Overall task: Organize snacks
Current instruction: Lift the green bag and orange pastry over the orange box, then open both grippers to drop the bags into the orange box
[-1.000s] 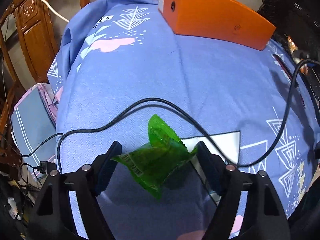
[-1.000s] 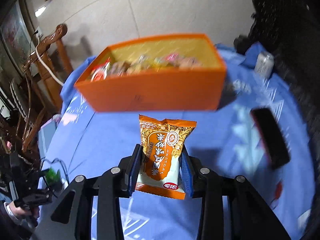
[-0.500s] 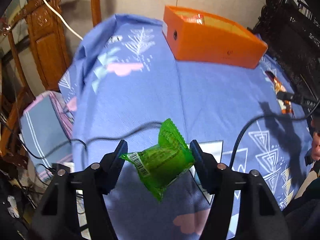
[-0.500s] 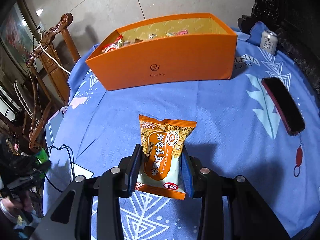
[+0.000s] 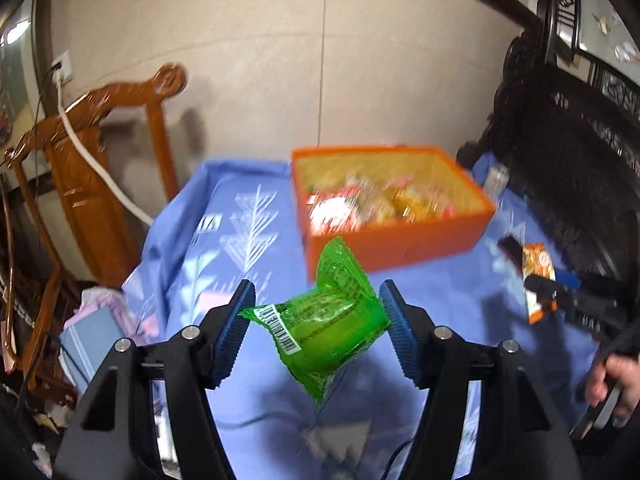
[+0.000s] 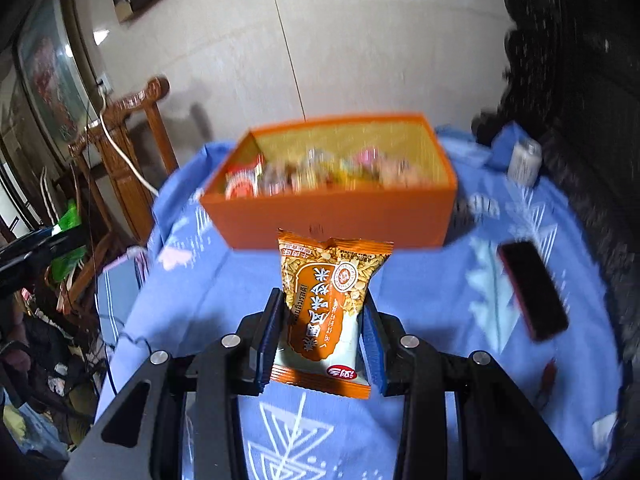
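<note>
Crinkled green plastic snack packet [image 5: 320, 320] pinched in left gripper [image 5: 317, 332], jaws recently narrowed onto it, above blue patterned tablecloth [image 5: 256, 240]. Orange-and-white peanut snack bag [image 6: 326, 308] clamped upright in right gripper [image 6: 323, 340]. Orange rectangular snack-filled box [image 6: 340, 216] beyond. Black phone [image 6: 532, 290] right of box.

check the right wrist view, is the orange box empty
No, the orange box already holds a blurred heap of snack packets along its floor.
</note>
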`<state>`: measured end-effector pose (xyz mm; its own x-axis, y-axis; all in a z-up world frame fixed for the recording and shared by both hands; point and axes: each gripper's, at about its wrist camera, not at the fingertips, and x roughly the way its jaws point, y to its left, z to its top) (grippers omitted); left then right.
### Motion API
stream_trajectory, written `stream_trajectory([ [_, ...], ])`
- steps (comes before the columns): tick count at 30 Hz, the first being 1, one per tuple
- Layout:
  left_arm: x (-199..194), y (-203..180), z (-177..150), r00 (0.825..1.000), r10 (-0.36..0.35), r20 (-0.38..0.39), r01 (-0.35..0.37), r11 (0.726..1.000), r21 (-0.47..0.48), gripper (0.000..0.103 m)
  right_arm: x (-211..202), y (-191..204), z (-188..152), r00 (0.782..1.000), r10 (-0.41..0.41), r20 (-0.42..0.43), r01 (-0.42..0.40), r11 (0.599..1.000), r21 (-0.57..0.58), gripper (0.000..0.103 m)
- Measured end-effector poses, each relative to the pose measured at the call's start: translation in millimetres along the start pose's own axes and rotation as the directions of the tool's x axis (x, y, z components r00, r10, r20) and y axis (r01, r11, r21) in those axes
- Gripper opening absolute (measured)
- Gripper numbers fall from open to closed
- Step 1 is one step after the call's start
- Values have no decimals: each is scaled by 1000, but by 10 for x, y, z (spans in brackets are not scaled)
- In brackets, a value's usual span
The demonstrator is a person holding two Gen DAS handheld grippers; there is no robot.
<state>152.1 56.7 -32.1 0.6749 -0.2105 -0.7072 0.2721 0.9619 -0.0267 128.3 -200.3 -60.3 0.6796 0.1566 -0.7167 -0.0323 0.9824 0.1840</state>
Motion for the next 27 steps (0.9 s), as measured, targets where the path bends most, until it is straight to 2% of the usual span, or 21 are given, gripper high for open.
stream_trajectory([
  [7,351,-285,743,1000,6,2,-6,999,-36,63,-90,-93,597,996,-9,87,9,1000,7,38],
  [13,782,-474,1274,1000,30,-2,-30,999,-26,63,114,-129,1087,993,-17,118,17,1000,2,38],
  [19,1244,-492,1600,998,57,-24,-58,998,-37,63,456,-232,1421,994,-27,103,24,999,30,38],
  [27,1817,-433,1682,992,91,-81,-96,994,-50,63,1101,-316,1640,999,-46,24,45,998,39,39],
])
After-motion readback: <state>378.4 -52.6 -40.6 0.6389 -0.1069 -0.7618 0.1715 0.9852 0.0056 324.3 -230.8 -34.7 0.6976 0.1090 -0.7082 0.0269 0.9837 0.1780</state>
